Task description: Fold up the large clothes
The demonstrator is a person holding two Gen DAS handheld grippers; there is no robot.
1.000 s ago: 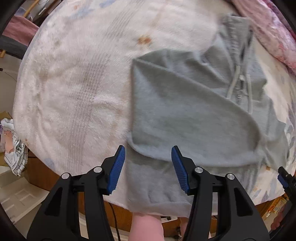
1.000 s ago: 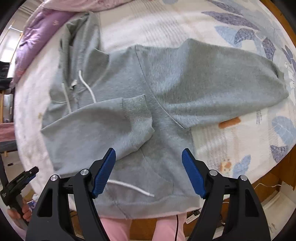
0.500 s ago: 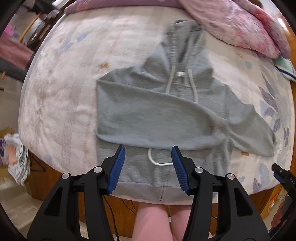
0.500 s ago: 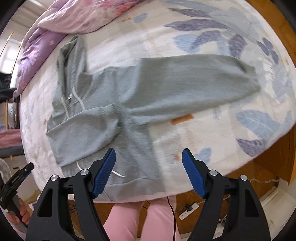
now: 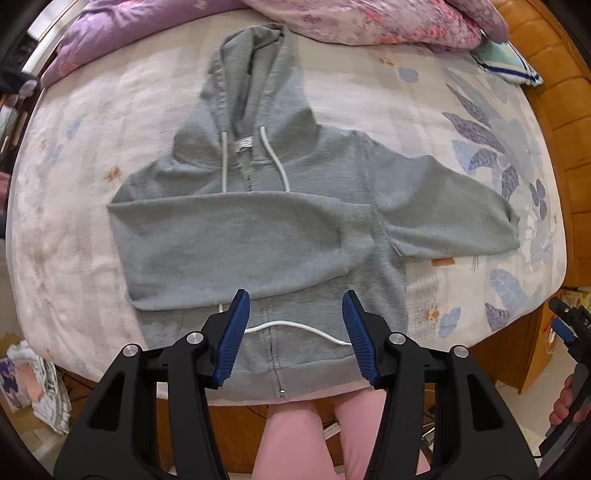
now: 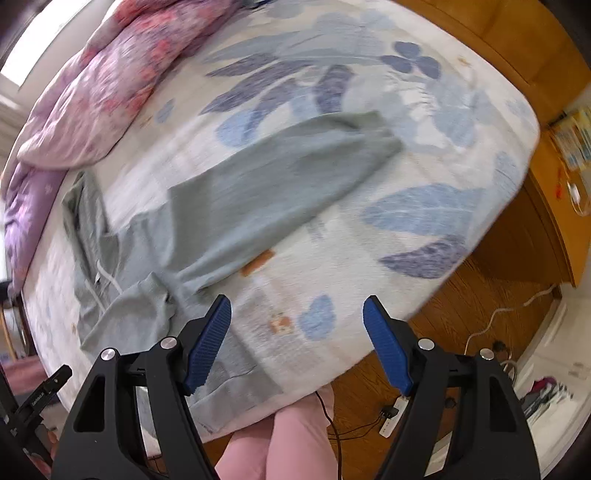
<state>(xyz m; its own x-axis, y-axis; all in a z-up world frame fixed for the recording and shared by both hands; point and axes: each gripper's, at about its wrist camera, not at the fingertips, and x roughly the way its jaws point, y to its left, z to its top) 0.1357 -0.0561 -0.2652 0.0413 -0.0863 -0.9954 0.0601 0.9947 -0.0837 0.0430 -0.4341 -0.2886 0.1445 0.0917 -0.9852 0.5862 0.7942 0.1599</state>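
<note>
1. Two grippers point down over a bed, each with its blue pads apart and nothing between them: the left gripper (image 5: pixel 295 332) at the bottom centre of its view, the right gripper (image 6: pixel 297 339) at the bottom centre of its own.
2. Just below the pads in both views, the person's pink-clad legs (image 5: pixel 314 435) stand against the bed's near edge.
3. Past the left gripper, a grey hoodie (image 5: pixel 258 236) lies flat on the bed (image 5: pixel 74 229), front up, filling the middle of the frame.
4. One sleeve (image 5: pixel 229 243) is folded across the chest, its ribbed cuff at centre right; the other sleeve (image 5: pixel 454 218) stretches out to the right over the leaf-print sheet.
5. A white drawstring (image 5: pixel 295 326) curls near the hem.
6. Farther up, the hood (image 5: pixel 255 74) points to the top of the frame.
7. At the top edge lies a pink and purple floral quilt (image 5: pixel 351 22).
8. The right wrist view is blurred; the hoodie sits at its left and centre.
</note>
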